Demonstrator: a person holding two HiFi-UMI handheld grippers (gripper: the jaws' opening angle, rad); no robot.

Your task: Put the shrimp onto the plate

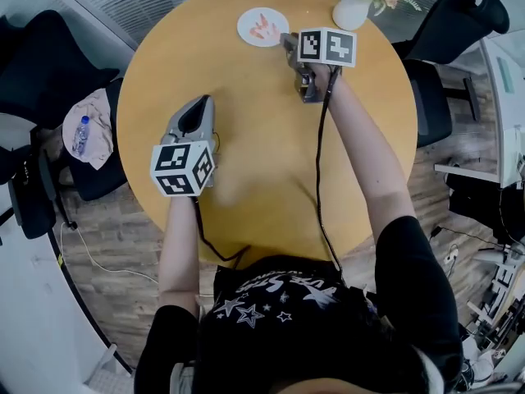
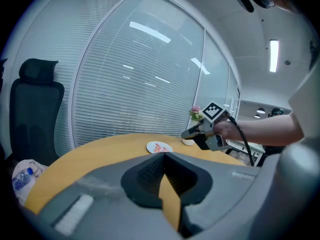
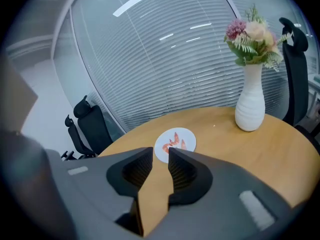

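Observation:
A small white plate (image 1: 246,21) sits at the far side of the round wooden table (image 1: 262,154), with orange shrimp (image 1: 262,28) lying on it. In the right gripper view the shrimp (image 3: 175,143) and plate (image 3: 188,133) lie just beyond my right gripper (image 3: 160,152). Its jaws stand a little apart with nothing between them. The head view puts that right gripper (image 1: 286,39) at the plate's right edge. My left gripper (image 1: 199,103) hovers over the table's left middle, far from the plate (image 2: 151,147). The jaws of the left gripper (image 2: 164,155) are shut and empty.
A white vase (image 1: 353,11) of flowers stands right of the plate, close to the right gripper. Black office chairs (image 1: 459,23) ring the table. On the left, a chair holds a cloth and a water bottle (image 1: 79,135). Cables trail from both grippers over the near edge.

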